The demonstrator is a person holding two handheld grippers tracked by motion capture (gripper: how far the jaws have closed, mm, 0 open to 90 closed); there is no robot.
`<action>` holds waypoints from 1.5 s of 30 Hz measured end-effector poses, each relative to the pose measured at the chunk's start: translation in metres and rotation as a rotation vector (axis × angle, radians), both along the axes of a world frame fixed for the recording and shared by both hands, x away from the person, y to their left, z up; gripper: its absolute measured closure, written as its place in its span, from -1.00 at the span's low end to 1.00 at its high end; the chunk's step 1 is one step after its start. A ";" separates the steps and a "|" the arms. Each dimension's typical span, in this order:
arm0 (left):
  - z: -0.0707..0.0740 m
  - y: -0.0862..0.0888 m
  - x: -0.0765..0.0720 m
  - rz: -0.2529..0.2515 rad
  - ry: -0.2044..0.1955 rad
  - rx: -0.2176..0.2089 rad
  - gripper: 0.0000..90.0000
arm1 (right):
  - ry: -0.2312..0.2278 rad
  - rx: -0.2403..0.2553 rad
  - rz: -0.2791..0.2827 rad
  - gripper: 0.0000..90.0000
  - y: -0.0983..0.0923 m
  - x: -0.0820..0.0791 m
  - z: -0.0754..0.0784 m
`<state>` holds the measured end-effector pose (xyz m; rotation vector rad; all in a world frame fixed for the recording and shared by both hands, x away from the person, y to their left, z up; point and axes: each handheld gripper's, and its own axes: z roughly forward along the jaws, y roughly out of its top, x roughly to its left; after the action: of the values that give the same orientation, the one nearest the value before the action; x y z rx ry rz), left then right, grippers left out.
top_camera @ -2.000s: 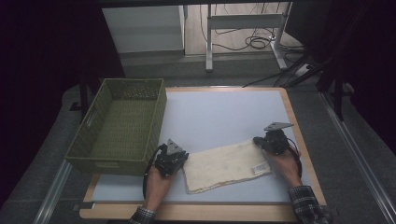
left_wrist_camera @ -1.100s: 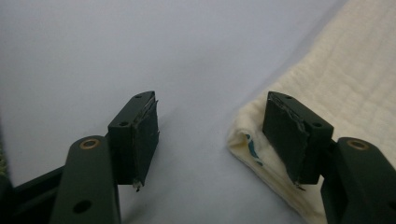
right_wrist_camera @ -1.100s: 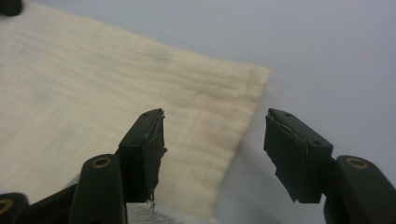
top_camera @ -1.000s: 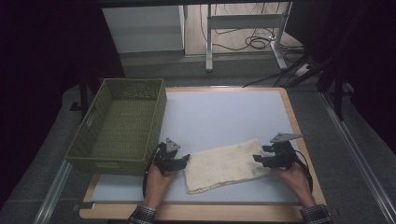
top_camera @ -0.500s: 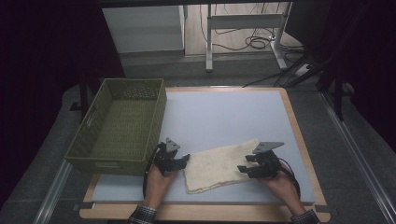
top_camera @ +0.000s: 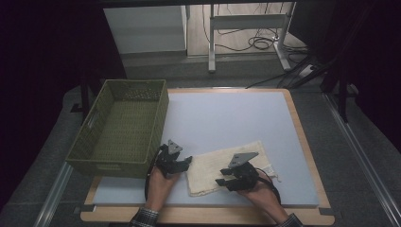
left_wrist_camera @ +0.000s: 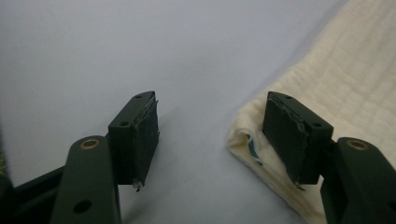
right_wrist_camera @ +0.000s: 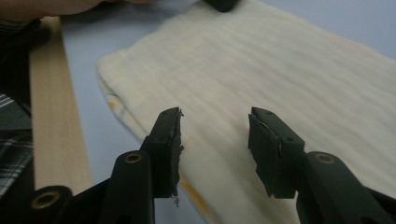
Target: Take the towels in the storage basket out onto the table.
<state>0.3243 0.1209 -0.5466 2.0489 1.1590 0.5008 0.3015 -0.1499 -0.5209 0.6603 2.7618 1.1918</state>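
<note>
Cloth (top_camera: 227, 166), cream and folded flat, lies on the near part of the pale table (top_camera: 227, 118), right of the green woven basket (top_camera: 124, 127). The left gripper (top_camera: 182, 163) waits at its left edge with jaws apart, one jaw over the fold and one over bare table, gripping nothing. The right gripper (top_camera: 224, 182) hovers above the near edge; its jaws have just been closing, yet stand apart with only cloth beneath them, probably readying a pinch to fold it again.
</note>
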 end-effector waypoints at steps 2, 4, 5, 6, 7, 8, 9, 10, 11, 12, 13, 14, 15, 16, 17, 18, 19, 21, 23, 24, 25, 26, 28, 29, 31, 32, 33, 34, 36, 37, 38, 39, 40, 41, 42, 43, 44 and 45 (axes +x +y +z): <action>0.000 0.000 0.000 0.001 0.002 -0.003 -0.20 | 0.008 0.002 0.026 0.24 0.010 -0.003 -0.001; 0.000 0.000 0.000 -0.002 0.002 -0.001 -0.20 | 0.020 0.006 0.054 0.26 0.021 -0.007 -0.002; 0.000 0.000 0.000 -0.002 0.002 -0.002 -0.20 | 0.019 0.007 0.070 0.27 0.026 -0.009 -0.002; 0.000 0.000 0.000 -0.002 0.002 -0.002 -0.20 | 0.020 0.007 0.082 0.28 0.031 -0.011 -0.002; 0.000 0.000 0.000 -0.002 0.002 -0.002 -0.20 | 0.019 0.008 0.098 0.28 0.036 -0.013 -0.002; 0.000 0.000 0.000 -0.002 0.002 -0.002 -0.20 | 0.020 0.010 0.109 0.28 0.041 -0.016 -0.002; 0.000 0.000 0.000 -0.002 0.002 -0.002 -0.20 | 0.022 0.009 0.120 0.28 0.046 -0.018 -0.002; 0.000 0.000 0.000 -0.002 0.002 -0.002 -0.20 | 0.018 0.009 0.131 0.28 0.050 -0.019 -0.002; 0.000 0.000 0.000 -0.002 0.003 -0.003 -0.20 | 0.022 0.006 0.138 0.28 0.055 -0.021 -0.002; 0.000 0.000 0.000 -0.002 0.003 -0.003 -0.20 | 0.021 0.004 0.144 0.28 0.058 -0.022 -0.003; 0.000 0.000 0.000 -0.002 0.003 -0.002 -0.20 | 0.022 0.003 0.149 0.28 0.062 -0.023 -0.004; 0.000 0.000 0.000 -0.002 0.003 -0.003 -0.20 | 0.019 -0.002 0.156 0.28 0.066 -0.023 -0.005; 0.000 0.000 0.000 -0.002 0.004 -0.003 -0.20 | 0.017 -0.007 0.160 0.28 0.069 -0.024 -0.006; 0.000 0.000 0.000 -0.001 0.003 -0.004 -0.20 | 0.016 -0.010 0.165 0.28 0.072 -0.025 -0.007; 0.000 0.000 0.000 -0.001 0.005 -0.001 -0.20 | 0.014 -0.012 0.170 0.28 0.075 -0.026 -0.008; 0.000 0.000 0.000 -0.001 0.005 -0.001 -0.20 | 0.008 -0.017 0.176 0.27 0.077 -0.027 -0.009; 0.000 0.001 0.001 -0.004 0.002 -0.001 -0.20 | 0.004 -0.023 0.183 0.26 0.081 -0.028 -0.010; 0.000 0.001 0.001 -0.002 0.005 -0.003 -0.20 | -0.012 -0.022 0.187 0.28 0.083 -0.030 -0.012; 0.000 0.000 0.000 -0.008 0.004 -0.004 -0.17 | -0.038 -0.036 0.181 0.45 0.083 -0.031 -0.012; 0.000 0.000 0.000 -0.015 0.002 -0.005 -0.13 | -0.059 -0.044 0.179 0.51 0.083 -0.032 -0.012; 0.000 0.000 -0.001 -0.025 -0.004 -0.005 -0.06 | -0.077 -0.049 0.179 0.56 0.083 -0.033 -0.013; 0.000 -0.001 -0.002 -0.040 -0.013 -0.002 0.06 | -0.096 -0.055 0.181 0.60 0.083 -0.034 -0.013; 0.001 -0.004 -0.004 -0.063 -0.020 0.007 0.30 | -0.102 -0.056 0.189 0.73 0.083 -0.036 -0.013; 0.001 -0.005 -0.005 -0.068 -0.015 0.000 0.40 | -0.100 -0.056 0.194 0.78 0.083 -0.036 -0.013; 0.001 -0.005 -0.004 -0.079 0.003 -0.026 0.58 | -0.095 -0.056 0.189 0.86 0.083 -0.036 -0.013; 0.001 -0.004 -0.004 -0.082 0.011 -0.035 0.64 | -0.094 -0.055 0.187 0.88 0.082 -0.036 -0.013; 0.001 -0.004 -0.004 -0.088 0.018 -0.041 0.70 | -0.090 -0.054 0.181 0.90 0.082 -0.036 -0.013; 0.001 -0.004 -0.004 -0.097 0.021 -0.047 0.78 | -0.085 -0.052 0.179 0.90 0.082 -0.035 -0.013; 0.001 -0.007 -0.006 -0.093 0.004 -0.035 0.90 | -0.085 -0.053 0.176 0.91 0.082 -0.035 -0.012; 0.002 -0.008 -0.006 -0.088 -0.004 -0.026 0.92 | -0.090 -0.054 0.178 0.91 0.082 -0.036 -0.012; 0.002 -0.009 -0.006 -0.088 -0.009 -0.028 0.93 | -0.086 -0.055 0.177 0.91 0.082 -0.036 -0.011; 0.003 -0.009 -0.006 -0.089 -0.010 -0.040 0.93 | -0.084 -0.052 0.179 0.91 0.082 -0.036 -0.011; 0.004 -0.009 -0.006 -0.088 -0.016 -0.051 0.93 | -0.083 -0.043 0.183 0.91 0.081 -0.035 -0.010; 0.005 -0.009 -0.005 -0.089 -0.019 -0.051 0.93 | -0.079 -0.035 0.183 0.91 0.080 -0.034 -0.008; 0.007 -0.009 -0.005 -0.091 -0.025 -0.050 0.93 | -0.075 -0.028 0.179 0.91 0.078 -0.034 -0.006; 0.009 -0.009 -0.006 -0.092 -0.034 -0.055 0.93 | -0.071 -0.018 0.178 0.91 0.077 -0.033 -0.004; 0.011 -0.009 -0.005 -0.095 -0.042 -0.059 0.93 | -0.072 -0.010 0.176 0.91 0.075 -0.033 -0.002; 0.013 -0.009 -0.006 -0.094 -0.047 -0.061 0.93 | -0.076 -0.005 0.174 0.91 0.074 -0.033 0.001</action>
<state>0.3187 0.1116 -0.5337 2.0185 1.0322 0.4599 0.2686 -0.0764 -0.5203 0.3719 2.8045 1.2129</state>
